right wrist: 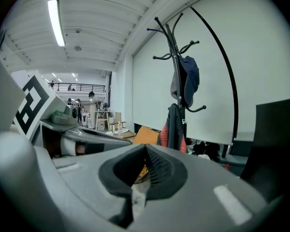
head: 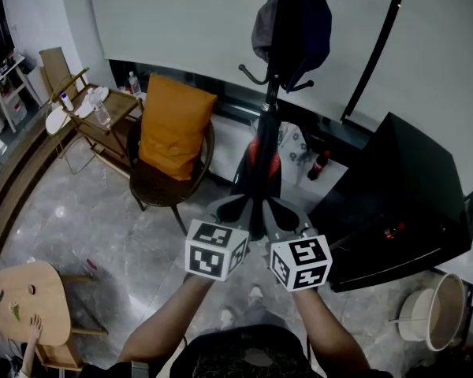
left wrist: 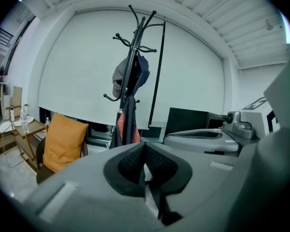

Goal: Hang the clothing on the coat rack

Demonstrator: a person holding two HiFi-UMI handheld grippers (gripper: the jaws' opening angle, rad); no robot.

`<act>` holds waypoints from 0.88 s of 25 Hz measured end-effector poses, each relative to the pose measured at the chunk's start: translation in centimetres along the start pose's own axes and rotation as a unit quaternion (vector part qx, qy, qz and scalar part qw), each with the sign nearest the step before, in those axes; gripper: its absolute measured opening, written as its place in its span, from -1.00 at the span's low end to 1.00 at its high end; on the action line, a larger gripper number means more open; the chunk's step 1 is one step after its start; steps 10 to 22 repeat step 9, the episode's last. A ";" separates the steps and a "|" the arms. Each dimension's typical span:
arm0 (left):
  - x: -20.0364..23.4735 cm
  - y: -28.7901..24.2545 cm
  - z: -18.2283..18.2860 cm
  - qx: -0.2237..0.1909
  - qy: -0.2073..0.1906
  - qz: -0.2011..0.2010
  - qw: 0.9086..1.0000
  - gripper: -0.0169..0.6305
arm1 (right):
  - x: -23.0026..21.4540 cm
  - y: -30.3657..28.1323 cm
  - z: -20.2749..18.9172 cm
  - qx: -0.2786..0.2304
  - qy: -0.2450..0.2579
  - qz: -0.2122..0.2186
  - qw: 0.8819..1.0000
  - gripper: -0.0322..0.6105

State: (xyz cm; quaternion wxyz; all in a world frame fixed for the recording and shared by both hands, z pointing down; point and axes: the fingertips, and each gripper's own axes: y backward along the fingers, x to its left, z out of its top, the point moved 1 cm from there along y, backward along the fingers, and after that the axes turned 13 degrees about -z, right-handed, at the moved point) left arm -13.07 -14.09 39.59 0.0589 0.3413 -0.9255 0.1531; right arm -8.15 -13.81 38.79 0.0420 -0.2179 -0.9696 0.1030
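A black coat rack [head: 273, 93] stands ahead, before a white blind. A grey-and-navy cap [head: 290, 24] hangs on an upper hook. Lower on the pole hangs a dark garment with red lining [head: 262, 162]. My left gripper [head: 235, 205] and right gripper [head: 281, 216] are side by side just short of the rack's base, both shut with nothing between the pads. In the left gripper view, the rack [left wrist: 136, 37], cap [left wrist: 123, 79] and garment [left wrist: 127, 123] lie beyond the shut left gripper [left wrist: 144, 148]. In the right gripper view, the rack [right wrist: 173, 47] and garment [right wrist: 174, 129] lie beyond the shut right gripper [right wrist: 145, 150].
A chair with an orange cushion [head: 173, 126] stands left of the rack, and a side table with bottles [head: 104, 113] further left. A black cabinet [head: 402, 207] fills the right, with a white bucket [head: 440, 310] near it. A wooden stool [head: 31, 302] is at the lower left.
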 end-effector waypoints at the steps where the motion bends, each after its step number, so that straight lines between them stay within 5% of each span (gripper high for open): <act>1: -0.2 0.2 0.0 0.000 -0.002 -0.002 1.000 -0.93 | 0.1 0.2 0.0 0.000 0.001 -0.001 1.000 -0.89; 22: -0.2 1.0 -0.6 -0.001 -0.003 -0.009 1.000 -0.93 | 1.0 1.0 -0.5 0.003 0.009 0.001 1.000 -0.89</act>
